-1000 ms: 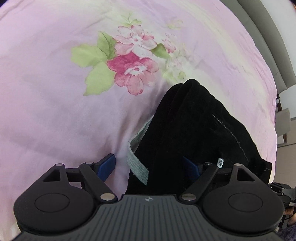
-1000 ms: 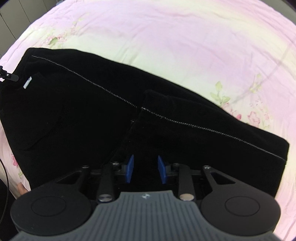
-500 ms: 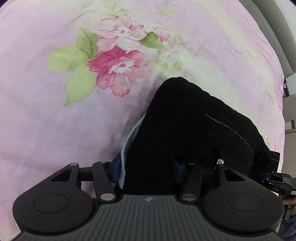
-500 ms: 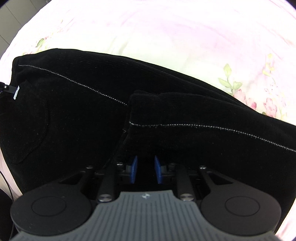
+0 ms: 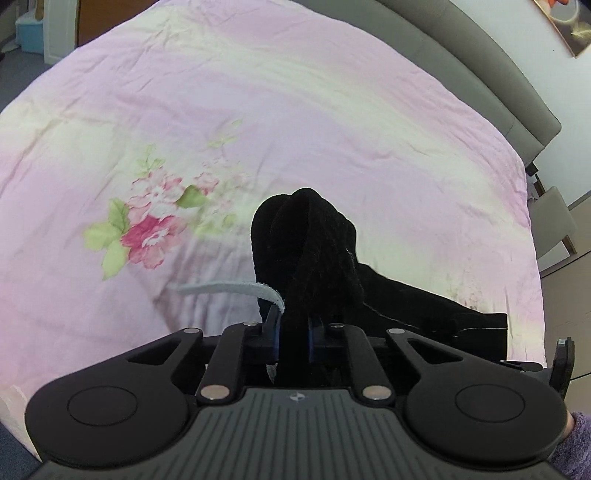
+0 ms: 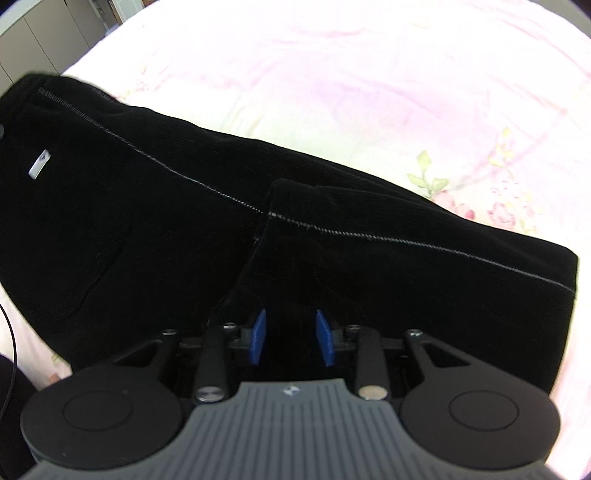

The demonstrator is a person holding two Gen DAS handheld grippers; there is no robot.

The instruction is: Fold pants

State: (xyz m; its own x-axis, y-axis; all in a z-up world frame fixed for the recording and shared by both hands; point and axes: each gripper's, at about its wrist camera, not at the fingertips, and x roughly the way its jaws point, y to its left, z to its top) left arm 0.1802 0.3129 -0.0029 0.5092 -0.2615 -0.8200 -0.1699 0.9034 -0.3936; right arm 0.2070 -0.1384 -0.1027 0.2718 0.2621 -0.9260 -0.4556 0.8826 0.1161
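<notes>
Black pants (image 6: 155, 236) with a pale side seam lie folded across the pink bed; one leg is doubled over the other. My left gripper (image 5: 293, 334) is shut on a bunched end of the pants (image 5: 310, 251) and holds it raised above the bed; a pale grey waistband strip (image 5: 236, 288) sticks out to the left. My right gripper (image 6: 291, 338) is over the lower edge of the folded leg, with its blue pads (image 6: 258, 336) parted and black cloth between them.
The pink floral bedspread (image 5: 258, 110) fills both views. A grey headboard (image 5: 491, 74) runs along the far right edge in the left wrist view. Cabinets (image 6: 48, 33) stand beyond the bed's far left corner in the right wrist view.
My left gripper closed on the pants' end and lifted it off the bed. My right gripper's pads narrowed, then spread apart again, and the view pulled back slightly.
</notes>
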